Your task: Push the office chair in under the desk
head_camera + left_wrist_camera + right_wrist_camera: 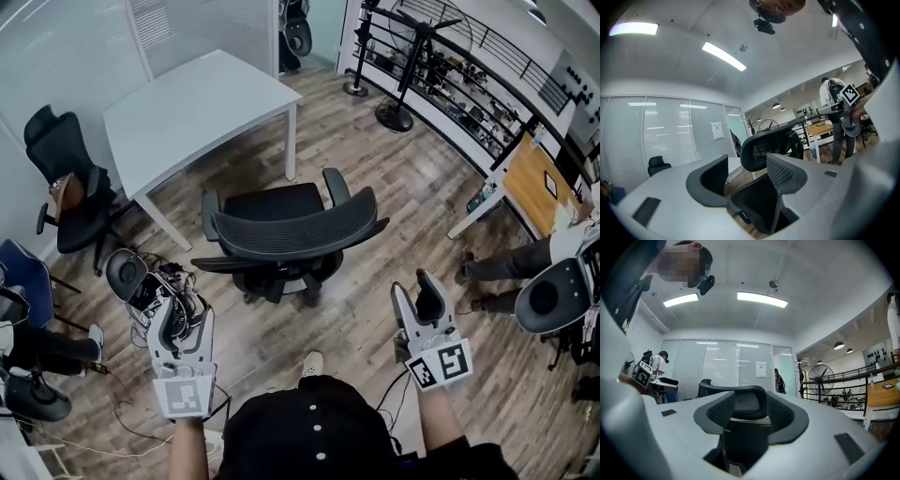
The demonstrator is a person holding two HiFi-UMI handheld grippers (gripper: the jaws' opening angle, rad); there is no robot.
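A black mesh office chair (291, 230) stands on the wood floor with its backrest toward me and its seat facing the white desk (197, 112), a short way off the desk's near corner. Low at the left, my left gripper (173, 314) is open and holds nothing. My right gripper (417, 292) is open too, behind the chair's right side. Both are apart from the chair. The left gripper view has the chair's backrest (771, 147) beyond the open left gripper (747, 183). In the right gripper view the backrest (745, 406) shows straight ahead between the spread jaws of the right gripper (750, 427).
A second black chair (66, 178) and a blue chair (19, 272) stand at the left. At the right are a wooden desk (534, 187) and another person's legs (497, 267). A floor fan (412, 56) and shelving stand at the back. Cables (122, 412) trail across the floor.
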